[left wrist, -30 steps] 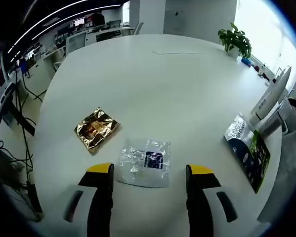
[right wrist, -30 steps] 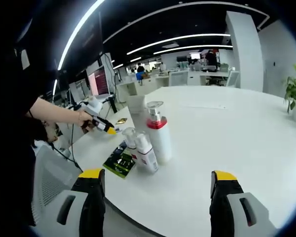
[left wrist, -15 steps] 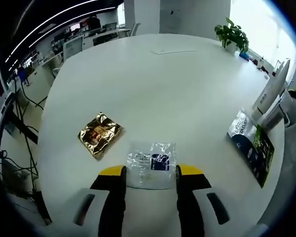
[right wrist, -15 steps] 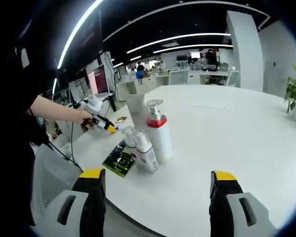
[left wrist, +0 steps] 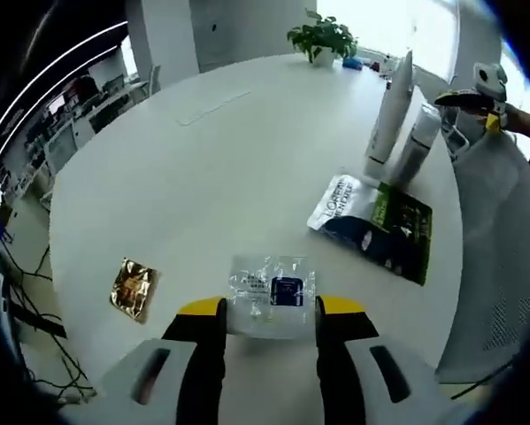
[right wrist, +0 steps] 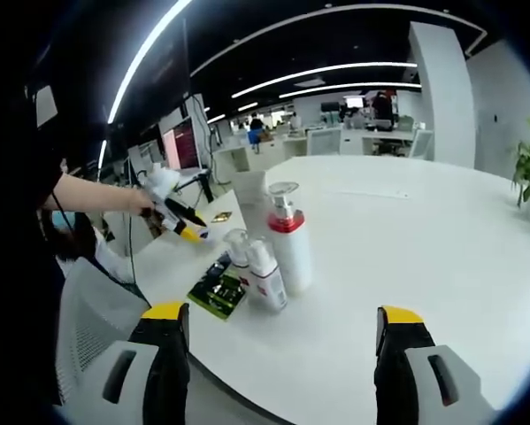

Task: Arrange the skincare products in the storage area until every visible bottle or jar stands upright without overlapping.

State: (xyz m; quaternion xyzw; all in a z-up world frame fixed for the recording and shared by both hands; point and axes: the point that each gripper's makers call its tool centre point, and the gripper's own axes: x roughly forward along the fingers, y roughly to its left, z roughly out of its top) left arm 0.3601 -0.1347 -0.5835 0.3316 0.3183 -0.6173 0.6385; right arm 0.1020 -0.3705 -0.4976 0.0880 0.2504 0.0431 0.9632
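In the left gripper view, the left claw [left wrist: 270, 312] has its jaws drawn in against a clear sachet [left wrist: 272, 295], lifted off the white worktop [left wrist: 247, 150]. A gold packet [left wrist: 134, 287] lies to the left, a green pouch [left wrist: 375, 226] to the right, beside two upright bottles [left wrist: 400, 124]. In the right gripper view, the right claw [right wrist: 282, 328] gapes wide, holding nothing, short of the three bottles [right wrist: 269, 252].

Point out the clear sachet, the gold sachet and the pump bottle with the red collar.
clear sachet [left wrist: 272, 295], left gripper view, on its dark label.
gold sachet [left wrist: 134, 288], left gripper view, at its centre.
pump bottle [right wrist: 292, 257], right gripper view, on its white body.
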